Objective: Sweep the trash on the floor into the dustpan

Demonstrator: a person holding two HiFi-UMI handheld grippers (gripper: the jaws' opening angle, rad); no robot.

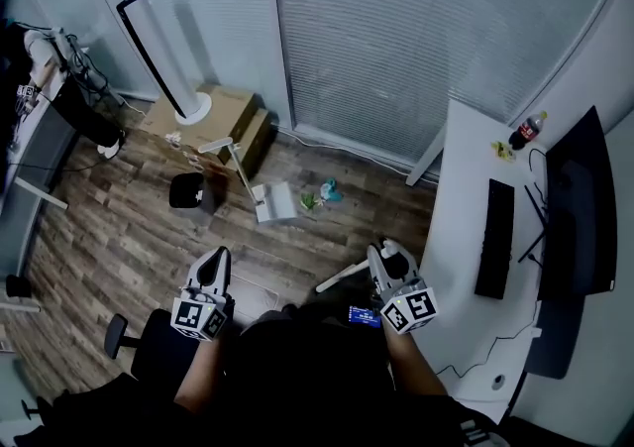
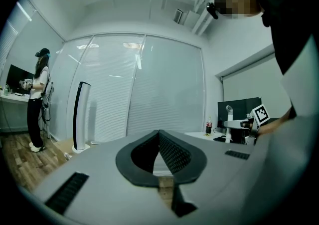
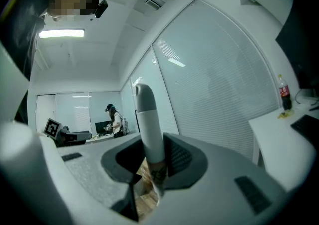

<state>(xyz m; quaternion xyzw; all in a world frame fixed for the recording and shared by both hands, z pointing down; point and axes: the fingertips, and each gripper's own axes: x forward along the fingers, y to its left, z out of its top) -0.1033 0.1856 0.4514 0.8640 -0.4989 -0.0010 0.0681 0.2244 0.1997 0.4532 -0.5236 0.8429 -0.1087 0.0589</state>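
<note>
A white long-handled dustpan (image 1: 274, 203) stands on the wooden floor ahead of me. Just right of it lie green trash (image 1: 309, 201) and a teal piece (image 1: 332, 191). My right gripper (image 1: 382, 253) is shut on the white broom handle (image 1: 342, 277), which slants down-left toward my body; the broom's head is hidden. In the right gripper view the handle (image 3: 148, 129) stands upright between the jaws of the right gripper (image 3: 152, 156). My left gripper (image 1: 219, 257) is held level at the left, away from the dustpan. Its jaws in the left gripper view (image 2: 159, 141) are shut with nothing between them.
A black object (image 1: 188, 191) sits left of the dustpan. Behind it are a cardboard box (image 1: 230, 114) and a tower fan (image 1: 158, 58). A white desk (image 1: 466, 237) with keyboard, monitor and a cola bottle (image 1: 528, 130) is at the right. An office chair (image 1: 149, 346) is lower left. A person (image 2: 37, 100) stands far left.
</note>
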